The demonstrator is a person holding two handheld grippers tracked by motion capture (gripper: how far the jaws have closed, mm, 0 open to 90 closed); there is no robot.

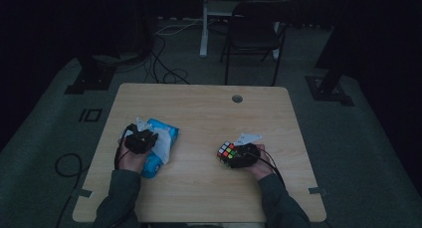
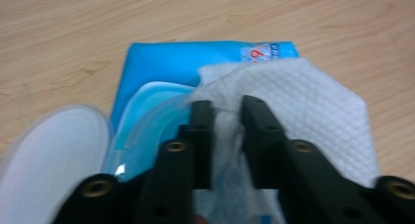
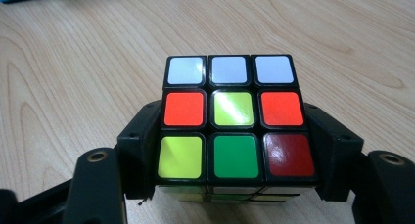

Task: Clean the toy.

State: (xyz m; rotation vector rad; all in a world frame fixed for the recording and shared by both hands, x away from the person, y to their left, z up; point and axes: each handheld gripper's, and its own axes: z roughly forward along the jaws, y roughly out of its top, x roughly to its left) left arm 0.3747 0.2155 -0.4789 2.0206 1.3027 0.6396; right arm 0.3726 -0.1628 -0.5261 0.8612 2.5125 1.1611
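Left claw (image 2: 226,111) has its jaws pinched nearly together on a white wet wipe (image 2: 303,101), centre frame, drawn partly from the blue pack (image 2: 161,62) with its lid (image 2: 49,150) flipped open at lower left. Right claw (image 3: 235,150) clamps a puzzle cube (image 3: 232,121) by its sides above the tabletop (image 3: 73,62). Pulling the wipe free looks next, likely for cleaning the cube.

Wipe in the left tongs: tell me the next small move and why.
Probably pull the wipe up and clear of the pack. The left tongs are pinched on it, the lid is open, and the sheet is partly out. The right tongs hold the cube, likely what gets wiped.
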